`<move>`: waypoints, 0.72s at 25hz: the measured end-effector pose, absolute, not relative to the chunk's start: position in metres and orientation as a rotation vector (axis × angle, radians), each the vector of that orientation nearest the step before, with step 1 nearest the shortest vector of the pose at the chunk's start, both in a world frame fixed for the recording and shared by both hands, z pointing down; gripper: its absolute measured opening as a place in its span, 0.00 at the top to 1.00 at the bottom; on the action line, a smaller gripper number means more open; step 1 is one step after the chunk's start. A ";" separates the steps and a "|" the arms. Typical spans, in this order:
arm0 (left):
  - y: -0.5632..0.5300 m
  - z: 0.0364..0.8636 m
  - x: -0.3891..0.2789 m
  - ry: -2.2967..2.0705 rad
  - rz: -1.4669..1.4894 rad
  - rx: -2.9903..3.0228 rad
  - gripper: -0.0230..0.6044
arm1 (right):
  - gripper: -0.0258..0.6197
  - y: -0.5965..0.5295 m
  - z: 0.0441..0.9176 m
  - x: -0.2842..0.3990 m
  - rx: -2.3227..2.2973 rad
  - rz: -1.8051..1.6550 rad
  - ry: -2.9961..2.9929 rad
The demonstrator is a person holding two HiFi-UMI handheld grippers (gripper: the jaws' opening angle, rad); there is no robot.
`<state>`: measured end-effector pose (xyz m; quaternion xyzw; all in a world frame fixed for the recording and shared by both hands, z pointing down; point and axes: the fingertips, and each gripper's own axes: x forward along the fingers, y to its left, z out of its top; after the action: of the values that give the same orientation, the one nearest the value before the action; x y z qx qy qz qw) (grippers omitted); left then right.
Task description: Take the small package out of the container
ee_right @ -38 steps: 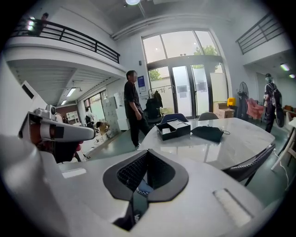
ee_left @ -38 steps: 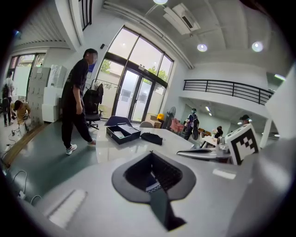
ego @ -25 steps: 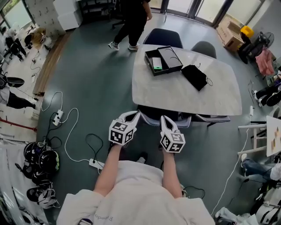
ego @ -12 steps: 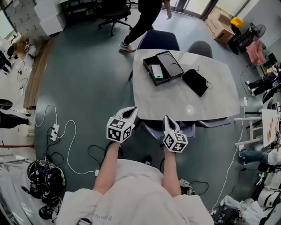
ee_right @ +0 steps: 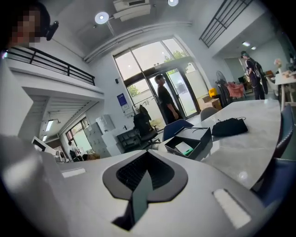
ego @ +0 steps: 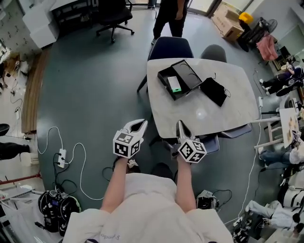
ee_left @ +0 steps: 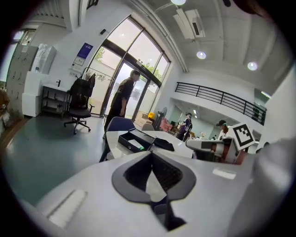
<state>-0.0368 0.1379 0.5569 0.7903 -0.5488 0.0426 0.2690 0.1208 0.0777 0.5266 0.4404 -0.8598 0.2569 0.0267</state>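
Note:
An open black container (ego: 180,79) lies on the far part of the white marble table (ego: 204,111), with a small white and green package (ego: 175,84) inside it. The container (ee_right: 189,141) and its package (ee_right: 184,148) also show in the right gripper view, and the container (ee_left: 135,140) in the left gripper view. My left gripper (ego: 144,121) hangs over the floor just left of the table, shut and empty. At the table's near edge my right gripper (ego: 179,123) is also shut, holding nothing. Both are well short of the container.
A black pouch (ego: 213,91) lies right of the container. A blue chair (ego: 170,47) and a grey chair (ego: 213,51) stand at the far side, and another chair (ego: 204,143) is tucked in at the near edge. A person (ego: 171,14) stands beyond. Cables (ego: 61,154) trail on the floor at left.
Both grippers have travelled forward towards the table; the right one now reaches its near edge. The person beyond the table has walked to the right. Both pairs of jaws look the same throughout.

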 end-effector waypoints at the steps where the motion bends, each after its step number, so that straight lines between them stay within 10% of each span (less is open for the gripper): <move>1: 0.139 0.558 -0.044 -1.478 0.111 2.126 0.88 | 0.96 0.078 0.524 0.113 1.352 0.776 -2.660; 18: 0.096 0.569 -0.090 -1.400 0.221 2.190 0.88 | 0.96 -0.026 0.520 0.054 1.248 0.423 -2.584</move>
<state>-0.0900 0.0955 0.5685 0.8100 -0.5176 0.0819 0.2634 0.0538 -0.0257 0.5200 0.4271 -0.8844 0.1447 0.1202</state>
